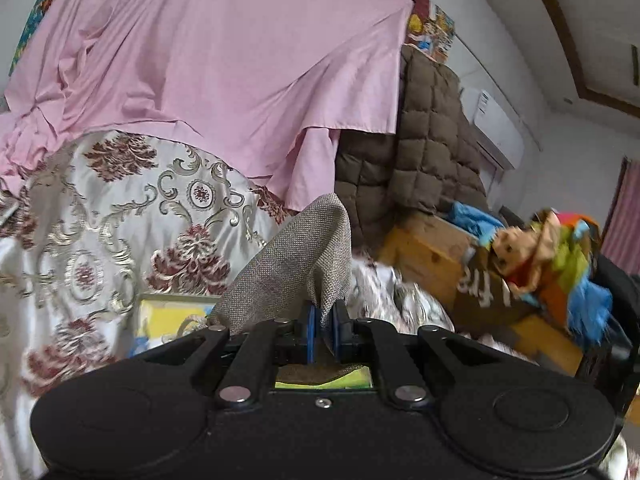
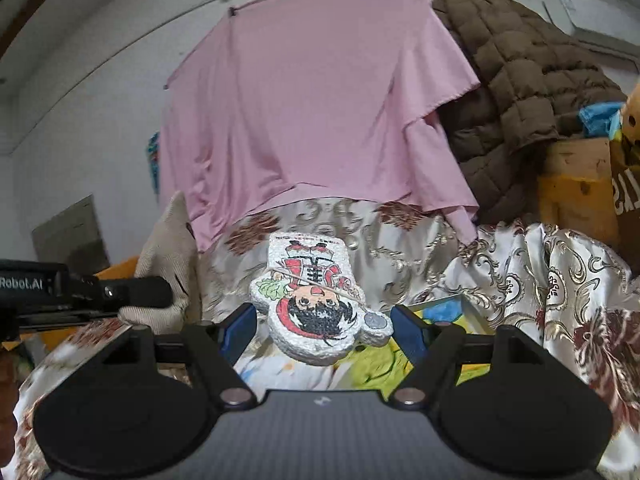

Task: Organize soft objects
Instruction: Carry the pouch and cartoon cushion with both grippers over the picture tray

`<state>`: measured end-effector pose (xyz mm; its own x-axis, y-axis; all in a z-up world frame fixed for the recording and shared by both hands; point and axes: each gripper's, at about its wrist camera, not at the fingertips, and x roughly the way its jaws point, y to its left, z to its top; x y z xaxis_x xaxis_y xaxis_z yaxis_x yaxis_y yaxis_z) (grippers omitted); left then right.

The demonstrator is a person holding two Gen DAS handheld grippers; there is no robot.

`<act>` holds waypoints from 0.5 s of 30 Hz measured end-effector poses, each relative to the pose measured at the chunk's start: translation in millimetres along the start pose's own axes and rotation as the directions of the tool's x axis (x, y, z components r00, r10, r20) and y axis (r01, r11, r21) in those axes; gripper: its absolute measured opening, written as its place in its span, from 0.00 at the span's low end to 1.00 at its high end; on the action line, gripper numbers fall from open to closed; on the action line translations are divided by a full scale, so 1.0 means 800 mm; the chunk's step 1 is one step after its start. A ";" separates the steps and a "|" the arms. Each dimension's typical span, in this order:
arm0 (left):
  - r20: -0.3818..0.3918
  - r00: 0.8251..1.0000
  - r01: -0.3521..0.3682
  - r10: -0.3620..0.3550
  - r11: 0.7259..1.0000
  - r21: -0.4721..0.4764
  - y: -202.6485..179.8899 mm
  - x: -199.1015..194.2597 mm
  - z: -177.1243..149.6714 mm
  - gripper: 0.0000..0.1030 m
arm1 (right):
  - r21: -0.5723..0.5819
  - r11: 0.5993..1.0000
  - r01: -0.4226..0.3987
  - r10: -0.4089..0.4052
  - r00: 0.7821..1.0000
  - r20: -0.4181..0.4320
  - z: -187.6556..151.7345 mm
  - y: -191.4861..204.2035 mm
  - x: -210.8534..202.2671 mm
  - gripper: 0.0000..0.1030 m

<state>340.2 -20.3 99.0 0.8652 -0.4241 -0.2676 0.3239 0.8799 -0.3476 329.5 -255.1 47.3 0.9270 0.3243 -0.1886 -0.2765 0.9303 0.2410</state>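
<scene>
Grey woven cloth [image 1: 296, 264]: pinched at one edge between the blue pads of the left gripper [image 1: 323, 334], rising in a stiff fold above the jaws, off the bed.
Left gripper: clenched on the grey woven cloth, jaws almost together.
Cartoon cushion [image 2: 316, 304]: flat, white-edged, printed with a figure in red, upside down to the right wrist camera; sits between the blue pads of the right gripper [image 2: 324, 330], above the bedding.
Right gripper: jaws wide apart around the cartoon cushion; contact of pads with cushion not clear, so grip cannot be told.
In the way: left gripper visible at the left edge of the right wrist view, with beige cloth [image 2: 168, 256] just behind it.
Nearby: framed yellow picture [image 1: 172, 316] lying on the bed, under both grippers; stuffed toy [image 1: 548, 268] in orange, green and blue, blurred, to the right over a wooden crate [image 1: 424, 252].
Surface: bed under a glossy floral bedspread [image 1: 120, 220], white with maroon and gold.
Behind: pink sheet [image 2: 312, 112] hung from a line; brown quilted coat [image 1: 428, 148] draped beside it.
Room: white walls, air conditioner [image 1: 496, 128] high on the right.
</scene>
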 end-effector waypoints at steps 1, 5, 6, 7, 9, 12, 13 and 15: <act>0.001 1.000 0.000 0.000 1.000 -0.009 0.001 0.016 0.005 0.09 | 0.013 1.000 0.008 -0.008 1.000 -0.003 0.002 -0.010 0.014 0.75; -0.002 1.000 -0.004 0.004 0.999 -0.041 0.008 0.081 0.016 0.09 | 0.060 0.997 0.047 -0.046 0.999 -0.028 0.003 -0.044 0.055 0.75; -0.004 1.000 -0.005 0.004 0.999 -0.049 0.009 0.096 0.017 0.09 | 0.063 0.996 0.060 -0.058 0.998 -0.039 0.002 -0.051 0.063 0.75; -0.004 1.000 -0.004 0.004 0.998 -0.057 0.011 0.107 0.017 0.09 | 0.065 0.995 0.074 -0.070 0.996 -0.048 0.001 -0.058 0.071 0.75; -0.005 1.000 -0.003 0.002 0.997 -0.072 0.013 0.132 0.016 0.09 | 0.088 0.992 0.095 -0.090 0.994 -0.058 -0.003 -0.071 0.083 0.75; -0.011 1.000 -0.001 0.000 0.997 -0.080 0.014 0.160 0.010 0.09 | 0.119 0.985 0.129 -0.121 0.990 -0.072 -0.010 -0.090 0.091 0.75; -0.014 1.000 0.001 -0.002 0.996 -0.084 0.015 0.168 0.008 0.09 | 0.129 0.982 0.141 -0.131 0.988 -0.080 -0.011 -0.096 0.094 0.75; -0.024 1.000 0.007 -0.010 0.995 -0.098 0.014 0.182 0.001 0.09 | 0.159 0.976 0.146 -0.132 0.986 -0.099 -0.012 -0.109 0.099 0.75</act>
<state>470.3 -72.1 56.6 0.8526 -0.4376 -0.2856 0.2910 0.8515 -0.4362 424.5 -308.6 1.9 0.9255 0.2145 -0.3121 -0.0942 0.9286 0.3589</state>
